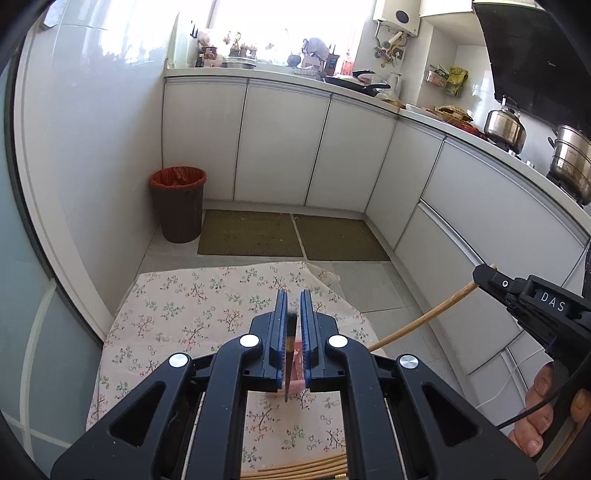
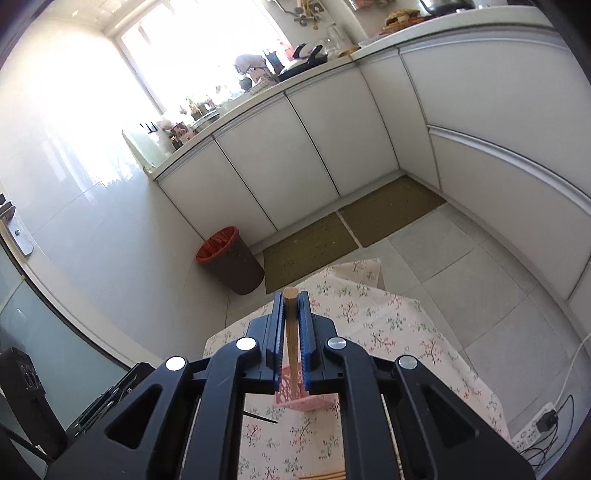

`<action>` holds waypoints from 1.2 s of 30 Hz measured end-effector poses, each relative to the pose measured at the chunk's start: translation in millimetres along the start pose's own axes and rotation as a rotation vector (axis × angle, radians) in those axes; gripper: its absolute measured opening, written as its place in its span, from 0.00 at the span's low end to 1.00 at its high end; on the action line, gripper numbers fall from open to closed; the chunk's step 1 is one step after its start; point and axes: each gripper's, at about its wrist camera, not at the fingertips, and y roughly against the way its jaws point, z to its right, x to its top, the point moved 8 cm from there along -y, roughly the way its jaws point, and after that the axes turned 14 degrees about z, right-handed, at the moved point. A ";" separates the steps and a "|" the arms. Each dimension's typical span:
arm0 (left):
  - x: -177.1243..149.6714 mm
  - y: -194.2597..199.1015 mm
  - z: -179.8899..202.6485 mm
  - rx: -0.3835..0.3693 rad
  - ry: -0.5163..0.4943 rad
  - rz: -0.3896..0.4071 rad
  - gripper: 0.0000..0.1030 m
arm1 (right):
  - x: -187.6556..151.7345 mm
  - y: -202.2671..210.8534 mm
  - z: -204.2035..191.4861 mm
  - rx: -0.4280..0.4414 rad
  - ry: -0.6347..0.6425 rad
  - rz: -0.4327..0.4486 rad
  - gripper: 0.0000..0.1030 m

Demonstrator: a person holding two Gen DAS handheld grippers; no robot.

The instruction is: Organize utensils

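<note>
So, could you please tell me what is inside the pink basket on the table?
In the right wrist view, the bamboo chopstick held by the right gripper reaches down into the pink basket. The gripper's body covers most of the basket, so its other contents cannot be seen.

Daylight, strong, from the window [image 1: 288,26] above the far counter; panes blown out white in both views. Glare streaks on the glossy wall tiles [image 2: 62,155]. Floor evenly lit, shadows soft. Heavy fisheye bending; black vignette at corners. Focus sharp overall; near chopstick tip slightly blurred.
</note>
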 end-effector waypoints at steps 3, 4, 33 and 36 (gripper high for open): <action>-0.3 -20.7 -2.9 0.015 0.005 0.001 0.06 | -4.4 -20.5 -2.8 -0.007 0.023 -0.003 0.07; -2.5 -26.8 -4.5 0.019 0.009 -0.002 0.06 | -7.5 -27.9 -1.9 -0.010 0.023 -0.008 0.07; -155.7 -130.7 -154.8 0.277 0.242 -0.563 0.45 | -67.7 -115.9 -5.7 -0.012 0.092 -0.088 0.07; -182.9 -147.8 -155.6 0.293 0.236 -0.635 0.45 | -62.9 -105.4 -7.9 0.010 0.086 -0.063 0.07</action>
